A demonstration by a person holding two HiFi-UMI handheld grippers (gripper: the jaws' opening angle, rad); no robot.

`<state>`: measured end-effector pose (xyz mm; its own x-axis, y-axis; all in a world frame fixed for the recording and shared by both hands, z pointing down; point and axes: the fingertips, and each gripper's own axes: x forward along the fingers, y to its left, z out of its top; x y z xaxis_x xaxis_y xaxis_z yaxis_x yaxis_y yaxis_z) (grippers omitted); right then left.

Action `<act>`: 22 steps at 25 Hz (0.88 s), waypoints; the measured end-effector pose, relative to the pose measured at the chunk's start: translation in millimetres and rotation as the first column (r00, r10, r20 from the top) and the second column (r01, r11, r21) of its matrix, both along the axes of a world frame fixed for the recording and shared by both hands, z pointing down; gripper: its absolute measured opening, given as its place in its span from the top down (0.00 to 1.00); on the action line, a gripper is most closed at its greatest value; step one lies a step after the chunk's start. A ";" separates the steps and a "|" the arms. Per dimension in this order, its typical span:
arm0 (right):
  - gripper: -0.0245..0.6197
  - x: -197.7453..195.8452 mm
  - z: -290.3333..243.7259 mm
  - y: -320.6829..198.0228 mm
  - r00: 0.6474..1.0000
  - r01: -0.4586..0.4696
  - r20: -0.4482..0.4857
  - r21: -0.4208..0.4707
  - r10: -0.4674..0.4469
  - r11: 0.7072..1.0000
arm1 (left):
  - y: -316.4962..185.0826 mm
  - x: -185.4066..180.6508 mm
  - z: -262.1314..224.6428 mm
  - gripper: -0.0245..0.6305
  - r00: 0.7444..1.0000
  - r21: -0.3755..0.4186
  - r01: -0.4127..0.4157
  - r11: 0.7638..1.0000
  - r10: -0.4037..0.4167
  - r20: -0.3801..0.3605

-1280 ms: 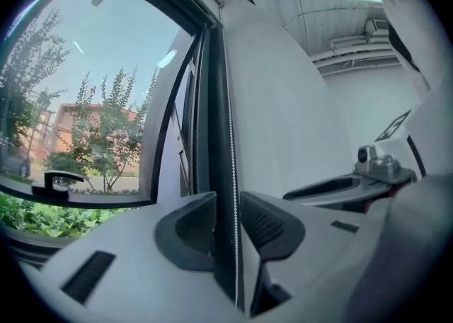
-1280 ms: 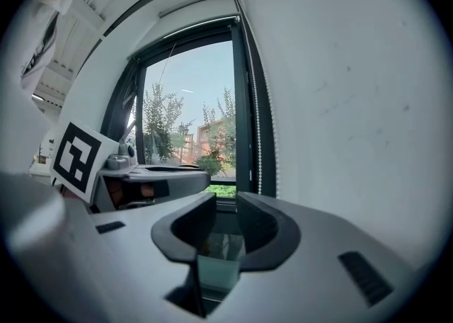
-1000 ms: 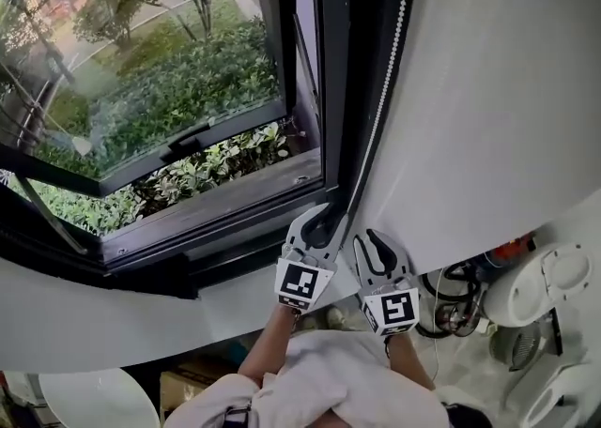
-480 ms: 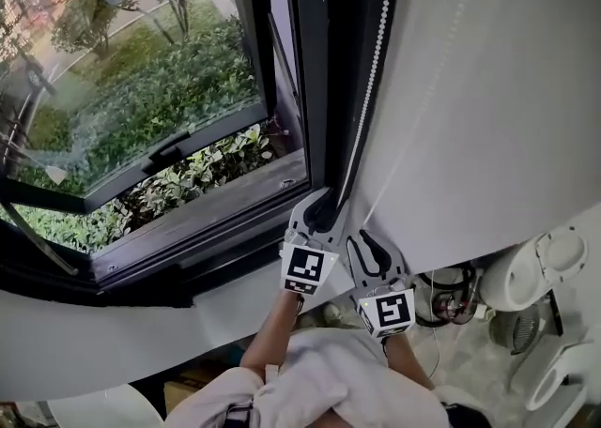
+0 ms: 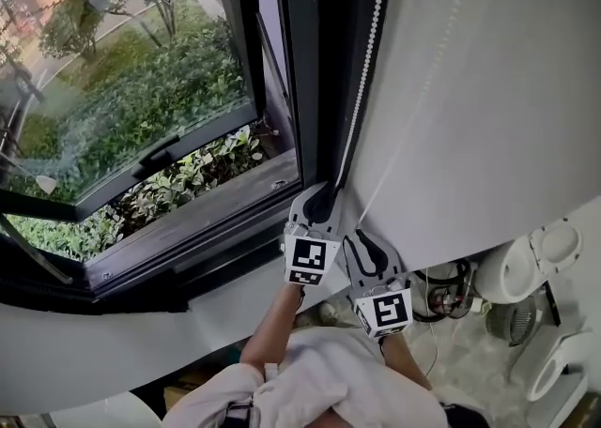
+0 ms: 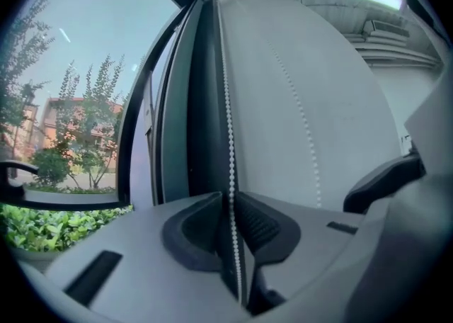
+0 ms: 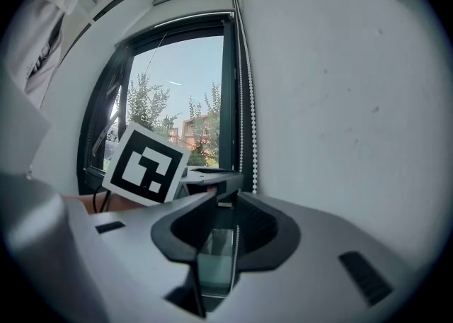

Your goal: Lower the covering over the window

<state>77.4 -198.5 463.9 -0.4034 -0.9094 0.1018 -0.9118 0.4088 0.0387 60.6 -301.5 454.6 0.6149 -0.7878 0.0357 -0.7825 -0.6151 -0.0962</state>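
Note:
A white bead chain (image 5: pixel 371 51) hangs along the dark window frame (image 5: pixel 310 60). My left gripper (image 5: pixel 324 196) points level at it, and its jaws have just been closing; they are now shut on the chain (image 6: pixel 226 102), which runs down between the pads of the left gripper (image 6: pixel 230 197). A second, fainter strand (image 5: pixel 409 107) runs straight across the white wall to my right gripper (image 5: pixel 362 238). There the strand (image 7: pixel 236 244) lies clamped in the jaws of the right gripper (image 7: pixel 225 197), just behind the left gripper's marker cube (image 7: pixel 145 166). No covering shows over the glass.
The window sash (image 5: pixel 160 149) stands open outward over green bushes, above a dark sill (image 5: pixel 216 206). A white wall (image 5: pixel 507 88) fills the right. On the floor at lower right are a white round appliance (image 5: pixel 526 262) and coiled cables (image 5: pixel 449 287). The person's sleeve is at the bottom.
The left gripper has slid forward along the chain towards the window frame, and its jaws have narrowed onto the chain. The right gripper has kept its place.

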 end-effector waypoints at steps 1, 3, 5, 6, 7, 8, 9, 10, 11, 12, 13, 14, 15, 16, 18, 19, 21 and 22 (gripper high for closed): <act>0.83 0.5 0.1 0.3 1.000 -0.003 0.000 0.001 0.003 1.000 | -0.9 -1.4 0.6 0.91 1.000 0.001 0.006 1.000 -0.006 -0.002; 0.83 1.4 -1.3 1.8 1.000 -0.008 0.000 0.006 0.008 1.000 | 0.6 -3.2 1.5 0.92 1.000 -0.003 -0.003 1.000 0.003 -0.009; 0.83 1.5 -4.0 3.5 1.000 -0.011 0.002 0.009 0.011 1.000 | 5.5 -3.4 1.4 0.93 0.999 -0.011 -0.029 1.000 0.029 -0.017; 0.83 0.4 -5.6 3.9 1.000 -0.010 0.003 0.012 0.010 1.000 | 8.2 -4.0 1.2 0.93 0.999 -0.015 -0.040 0.999 0.040 -0.020; 0.83 -1.8 -7.3 4.0 1.000 -0.006 0.002 0.015 0.006 1.000 | 10.8 -5.2 1.3 0.93 0.999 -0.018 -0.049 0.999 0.048 -0.023; 0.83 -4.9 -9.2 4.0 1.000 0.001 0.000 0.020 -0.001 1.000 | 13.4 -7.1 1.6 0.93 0.998 -0.022 -0.056 0.998 0.055 -0.025; 0.83 -8.2 -11.2 4.0 1.000 0.009 -0.002 0.025 -0.009 1.000 | 16.2 -9.2 2.3 0.93 0.998 -0.026 -0.062 0.998 0.062 -0.027; 0.83 -11.2 -13.4 4.2 1.000 0.016 -0.003 0.031 -0.016 0.999 | 19.5 -11.3 3.1 0.93 0.997 -0.031 -0.068 0.997 0.067 -0.028; 0.83 -14.0 -16.4 4.6 1.000 0.025 -0.004 0.037 -0.024 0.999 | 23.1 -13.4 4.3 0.93 0.997 -0.037 -0.073 0.997 0.072 -0.030; 0.83 -16.7 -20.4 5.1 0.999 0.034 -0.005 0.046 -0.034 0.998 | 27.1 -15.4 5.7 0.93 0.997 -0.044 -0.078 0.996 0.077 -0.032; 0.83 -19.3 -25.2 5.7 0.999 0.043 -0.005 0.056 -0.043 0.998 | 31.2 -17.6 7.3 0.93 0.996 -0.051 -0.083 0.995 0.081 -0.034; 0.83 -21.8 -30.9 6.0 0.999 0.051 -0.006 0.067 -0.051 0.996 | 35.2 -20.2 8.6 0.93 0.996 -0.058 -0.086 0.995 0.084 -0.040; 0.83 -24.6 -37.6 6.1 0.998 0.060 -0.009 0.081 -0.060 0.995 | 39.0 -23.0 9.3 0.93 0.995 -0.063 -0.088 0.994 0.085 -0.048; 0.83 -27.3 -44.8 6.0 0.998 0.068 -0.012 0.097 -0.067 0.993 | 42.7 -25.8 9.8 0.93 0.995 -0.067 -0.090 0.994 0.087 -0.056; 0.83 -31.4 -58.8 4.9 0.997 0.080 -0.015 0.128 -0.079 0.989 | 49.7 -29.6 10.8 0.93 0.993 -0.072 -0.097 0.993 0.092 -0.067; 0.83 -32.7 -65.5 3.8 0.996 0.084 -0.016 0.141 -0.083 0.986 | 53.0 -30.5 11.4 0.93 0.993 -0.074 -0.101 0.992 0.096 -0.068; 0.82 -34.2 -77.3 1.4 0.996 0.090 -0.018 0.163 -0.088 0.982 | 59.7 -30.9 12.9 0.93 0.992 -0.077 -0.110 0.991 0.105 -0.066; 0.82 -34.9 -82.5 0.3 0.996 0.093 -0.019 0.172 -0.091 0.981 | 63.3 -30.8 13.6 0.93 0.992 -0.079 -0.115 0.990 0.110 -0.065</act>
